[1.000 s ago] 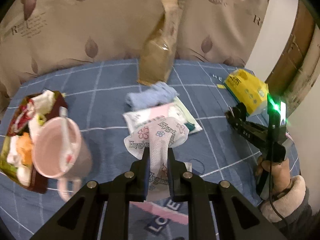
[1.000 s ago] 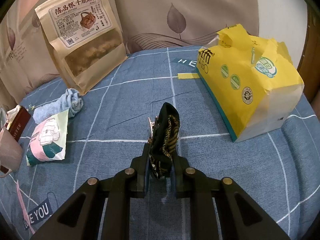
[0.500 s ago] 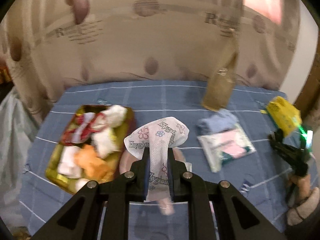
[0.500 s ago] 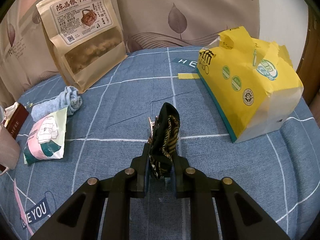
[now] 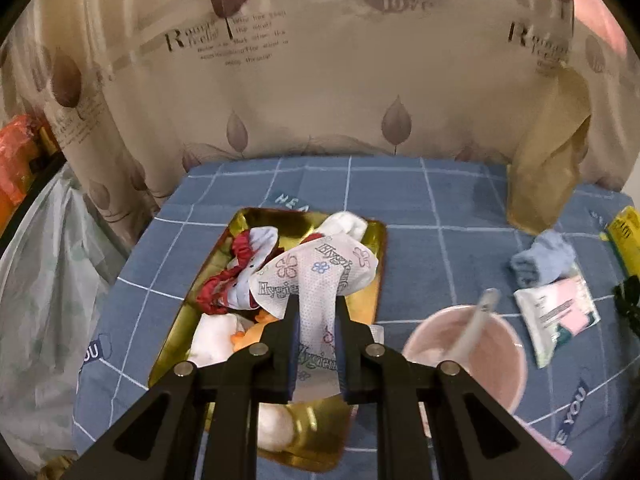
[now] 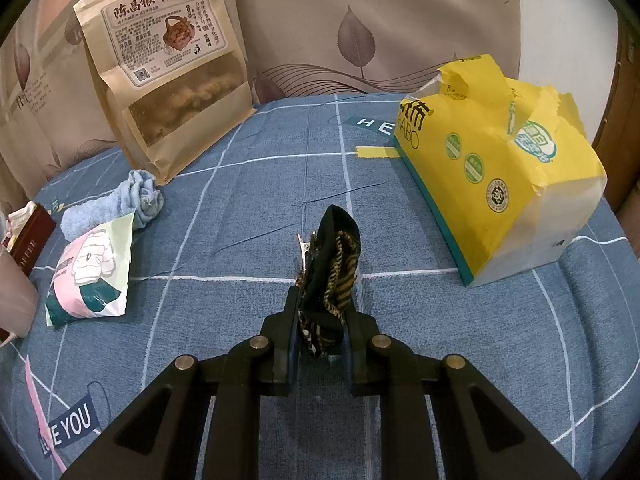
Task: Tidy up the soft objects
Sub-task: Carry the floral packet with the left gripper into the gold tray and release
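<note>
A: How does the left claw [image 5: 316, 344] stand?

B: Closed tight on a white wet-wipe packet [image 5: 320, 280] printed with flowers and "Hygiene". The packet sticks up out of the jaws, above the gold tray [image 5: 380, 248], which already holds soft things: a red-trimmed cloth [image 5: 236, 276], white pieces, something orange.

A: And the right claw [image 6: 320, 336]?

B: Also pinched shut, on a black and gold-striped fabric piece [image 6: 334, 264] with a small metal clip at its left edge. It hangs above the blue checked worktop [image 6: 240, 240], between the yellow tissue pack [image 6: 500, 160] on the right and the blue rolled cloth [image 6: 116, 208] and pink-and-green packet [image 6: 92, 276] on the left.

A: What differs from a second ago?

B: The left claw has swung left. Then the packet hung over the pink-and-green packet with the pink cup [image 5: 468, 352] at its left; now the tray lies under it and the cup sits at the near right. The right claw's view is unchanged.
</note>
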Motion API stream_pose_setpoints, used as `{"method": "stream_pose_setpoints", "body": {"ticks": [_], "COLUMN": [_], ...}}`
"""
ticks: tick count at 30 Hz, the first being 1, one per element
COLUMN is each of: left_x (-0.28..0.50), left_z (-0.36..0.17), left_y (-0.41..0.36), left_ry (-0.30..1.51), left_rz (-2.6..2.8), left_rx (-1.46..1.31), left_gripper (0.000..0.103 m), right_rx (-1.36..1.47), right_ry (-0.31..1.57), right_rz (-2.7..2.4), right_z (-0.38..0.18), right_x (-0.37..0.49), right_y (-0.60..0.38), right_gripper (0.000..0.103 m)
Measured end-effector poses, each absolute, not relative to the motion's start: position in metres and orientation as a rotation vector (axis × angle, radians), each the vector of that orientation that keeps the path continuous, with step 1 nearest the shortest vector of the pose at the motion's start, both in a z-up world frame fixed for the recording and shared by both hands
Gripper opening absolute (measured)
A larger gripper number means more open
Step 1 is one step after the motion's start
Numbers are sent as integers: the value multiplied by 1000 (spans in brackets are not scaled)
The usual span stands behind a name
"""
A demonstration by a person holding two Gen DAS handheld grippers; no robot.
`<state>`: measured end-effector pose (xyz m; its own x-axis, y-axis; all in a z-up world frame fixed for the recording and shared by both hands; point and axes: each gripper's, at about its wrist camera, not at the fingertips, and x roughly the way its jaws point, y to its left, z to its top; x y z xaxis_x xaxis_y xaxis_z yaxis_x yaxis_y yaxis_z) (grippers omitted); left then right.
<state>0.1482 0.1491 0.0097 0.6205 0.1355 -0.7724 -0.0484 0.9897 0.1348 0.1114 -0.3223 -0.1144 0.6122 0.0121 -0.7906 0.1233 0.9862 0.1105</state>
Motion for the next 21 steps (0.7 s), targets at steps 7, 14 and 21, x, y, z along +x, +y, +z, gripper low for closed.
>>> {"method": "stream_pose_setpoints", "body": {"ticks": [7, 14, 21], "left_x": [169, 190, 197], "left_z": [-10, -19, -32], "left_y": [170, 177, 197], "left_ry": [923, 937, 959], "left_rz": [121, 107, 145], "left_rx": [102, 103, 72], "left_gripper": [15, 15, 15], "right_rx": [150, 136, 128], "right_ry": [913, 914, 915], "right_rz": [-68, -73, -77], "right_z": [-115, -115, -115], "right_x": [112, 111, 111], "right_y": [-321, -321, -319], "right_gripper": [16, 16, 16]}}
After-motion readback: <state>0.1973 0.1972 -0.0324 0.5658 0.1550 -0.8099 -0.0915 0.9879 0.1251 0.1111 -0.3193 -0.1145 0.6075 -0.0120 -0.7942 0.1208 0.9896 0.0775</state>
